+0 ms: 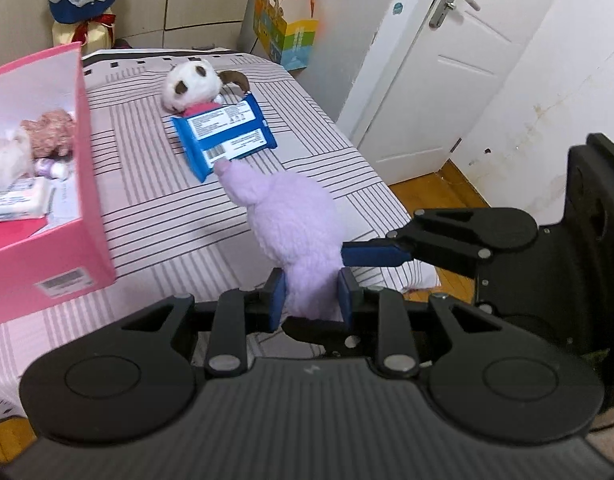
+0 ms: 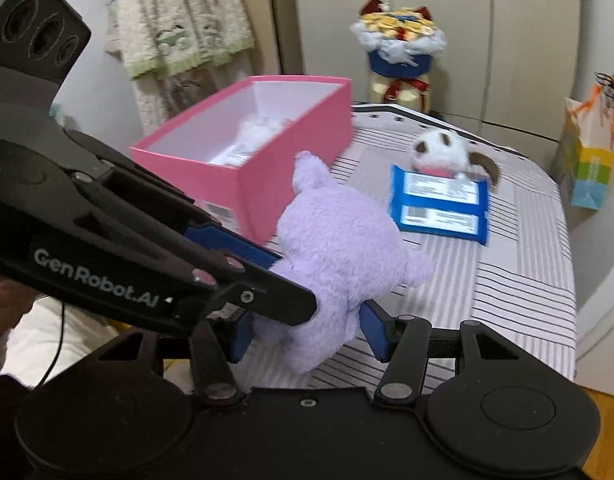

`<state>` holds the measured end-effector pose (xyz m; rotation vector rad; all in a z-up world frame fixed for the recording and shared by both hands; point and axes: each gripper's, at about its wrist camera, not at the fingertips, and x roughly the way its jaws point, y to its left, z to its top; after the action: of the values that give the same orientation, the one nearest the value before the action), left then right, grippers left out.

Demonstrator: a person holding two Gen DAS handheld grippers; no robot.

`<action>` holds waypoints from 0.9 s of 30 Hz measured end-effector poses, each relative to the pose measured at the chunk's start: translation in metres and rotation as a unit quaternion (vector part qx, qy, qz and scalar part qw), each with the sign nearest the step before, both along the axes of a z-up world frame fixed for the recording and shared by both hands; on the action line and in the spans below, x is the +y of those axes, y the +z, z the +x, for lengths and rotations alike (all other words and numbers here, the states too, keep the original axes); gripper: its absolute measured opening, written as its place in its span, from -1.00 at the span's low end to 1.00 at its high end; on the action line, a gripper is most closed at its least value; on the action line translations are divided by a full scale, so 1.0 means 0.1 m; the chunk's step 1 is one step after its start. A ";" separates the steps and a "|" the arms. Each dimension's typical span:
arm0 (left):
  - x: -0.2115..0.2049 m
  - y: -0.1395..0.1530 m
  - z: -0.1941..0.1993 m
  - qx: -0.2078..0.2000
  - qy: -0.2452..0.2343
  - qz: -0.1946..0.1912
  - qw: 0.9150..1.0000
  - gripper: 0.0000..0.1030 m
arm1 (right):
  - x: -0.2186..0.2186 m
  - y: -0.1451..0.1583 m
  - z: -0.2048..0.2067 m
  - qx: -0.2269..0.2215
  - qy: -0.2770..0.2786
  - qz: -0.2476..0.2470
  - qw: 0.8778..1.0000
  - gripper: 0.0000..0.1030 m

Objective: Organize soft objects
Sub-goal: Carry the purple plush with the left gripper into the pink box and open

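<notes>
1. Black plastic left gripper (image 1: 311, 298) pinches the fluffy lilac plush toy (image 1: 291, 224) between its blue ribbed pads, jaws narrowed onto the fur.
2. Right gripper (image 2: 307, 332) clamps the same plush low down, above the striped bedsheet (image 2: 507, 280).
3. Beyond lie a glossy blue wipes packet (image 1: 225, 136), a white-and-brown plush (image 1: 191, 84) and a rectangular pink cardboard box (image 1: 83, 208).

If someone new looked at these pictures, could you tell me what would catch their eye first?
Probably the purple plush toy, gripped low down by both the left gripper and the right gripper above the striped bed. Next, the open pink box on the bed, left of the toy, and the blue wipes packet beyond it against a white-and-brown plush.
</notes>
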<state>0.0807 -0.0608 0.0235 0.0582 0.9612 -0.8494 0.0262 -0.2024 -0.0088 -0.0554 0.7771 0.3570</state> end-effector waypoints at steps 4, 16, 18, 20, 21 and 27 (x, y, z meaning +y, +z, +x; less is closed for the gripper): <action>0.25 0.15 -0.05 -0.021 0.018 -0.006 1.000 -0.51 | 0.17 0.12 0.01 -0.012 0.019 0.010 1.000 0.20; 0.96 0.59 0.13 -0.114 0.059 -0.041 0.991 -0.51 | 0.95 0.51 0.39 -0.127 0.066 -0.019 0.989 0.14; 1.06 0.61 0.27 -0.119 0.070 -0.044 0.989 -0.51 | 1.06 0.53 0.54 -0.144 0.073 -0.025 0.987 0.14; 1.14 0.62 0.43 -0.124 0.082 -0.043 0.988 -0.51 | 1.14 0.55 0.72 -0.151 0.078 -0.023 0.985 0.13; 1.18 0.61 0.51 -0.124 0.086 -0.042 0.988 -0.51 | 1.17 0.55 0.81 -0.151 0.080 -0.019 0.985 0.13; 1.41 0.47 1.11 -0.098 0.121 -0.062 0.986 -0.51 | 1.36 0.46 1.42 -0.141 0.091 -0.016 0.986 0.12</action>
<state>0.1913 0.0805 0.0705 -0.0807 0.7124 -0.6640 0.1681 -0.0668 0.0375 -0.2033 0.4984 0.4988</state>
